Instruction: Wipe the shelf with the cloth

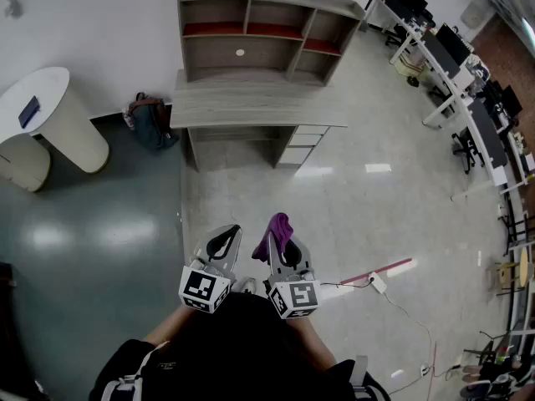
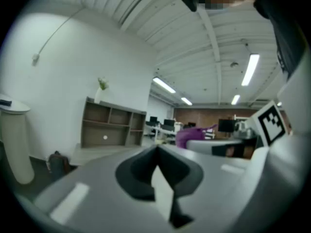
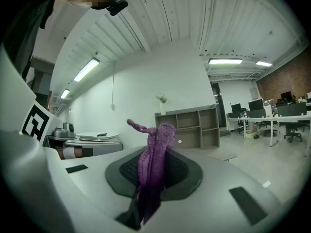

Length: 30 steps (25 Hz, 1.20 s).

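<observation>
A grey wooden shelf unit point(image 1: 259, 32) with open cubbies and red inner boards stands on a desk point(image 1: 251, 107) against the far wall, well ahead of both grippers. It also shows small in the left gripper view as the shelf point(image 2: 112, 125) and in the right gripper view as the shelf point(image 3: 192, 126). My right gripper point(image 1: 281, 242) is shut on a purple cloth point(image 1: 276, 230), which sticks up between the jaws as the cloth point(image 3: 151, 171). My left gripper point(image 1: 224, 245) is held beside it, shut and holding nothing.
A white round table point(image 1: 50, 115) stands at the left, with a dark bag point(image 1: 150, 122) on the floor by the desk. Office desks with monitors point(image 1: 451, 65) line the right side. A power strip and cable point(image 1: 378, 284) lie on the floor to my right.
</observation>
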{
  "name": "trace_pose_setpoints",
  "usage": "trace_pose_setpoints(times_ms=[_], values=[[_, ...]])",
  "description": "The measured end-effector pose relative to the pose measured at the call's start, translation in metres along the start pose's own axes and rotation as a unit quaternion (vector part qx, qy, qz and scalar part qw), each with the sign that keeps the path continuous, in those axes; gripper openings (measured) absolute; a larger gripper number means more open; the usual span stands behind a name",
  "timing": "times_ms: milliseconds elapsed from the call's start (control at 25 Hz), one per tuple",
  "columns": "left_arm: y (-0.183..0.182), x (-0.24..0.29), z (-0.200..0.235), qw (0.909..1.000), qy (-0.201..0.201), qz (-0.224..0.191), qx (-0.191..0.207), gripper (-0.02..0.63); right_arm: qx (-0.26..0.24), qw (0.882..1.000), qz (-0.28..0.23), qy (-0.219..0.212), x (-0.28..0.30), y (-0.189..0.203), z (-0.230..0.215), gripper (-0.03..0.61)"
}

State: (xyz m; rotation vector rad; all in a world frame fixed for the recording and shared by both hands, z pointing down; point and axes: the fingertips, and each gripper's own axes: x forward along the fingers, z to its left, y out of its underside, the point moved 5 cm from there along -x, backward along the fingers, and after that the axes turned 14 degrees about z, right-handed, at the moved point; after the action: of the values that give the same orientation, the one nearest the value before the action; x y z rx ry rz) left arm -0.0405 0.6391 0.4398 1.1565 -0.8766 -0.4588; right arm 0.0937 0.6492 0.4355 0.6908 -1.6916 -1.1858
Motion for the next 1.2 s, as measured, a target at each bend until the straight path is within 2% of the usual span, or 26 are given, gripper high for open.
trace_pose_setpoints(times_ms=[640,1200], values=[[-0.002,0.000,0.019,1.0000,0.005,-0.001,-0.006,0.005,0.014,1.000,-0.002,0.007,0.016,-0.006,0.005,0.050],[0.003,-0.027,0.064,0.9998,0.017,-0.006,-0.002,0.005,0.002,0.999,0.007,0.031,0.042,-0.012,0.048,0.050]])
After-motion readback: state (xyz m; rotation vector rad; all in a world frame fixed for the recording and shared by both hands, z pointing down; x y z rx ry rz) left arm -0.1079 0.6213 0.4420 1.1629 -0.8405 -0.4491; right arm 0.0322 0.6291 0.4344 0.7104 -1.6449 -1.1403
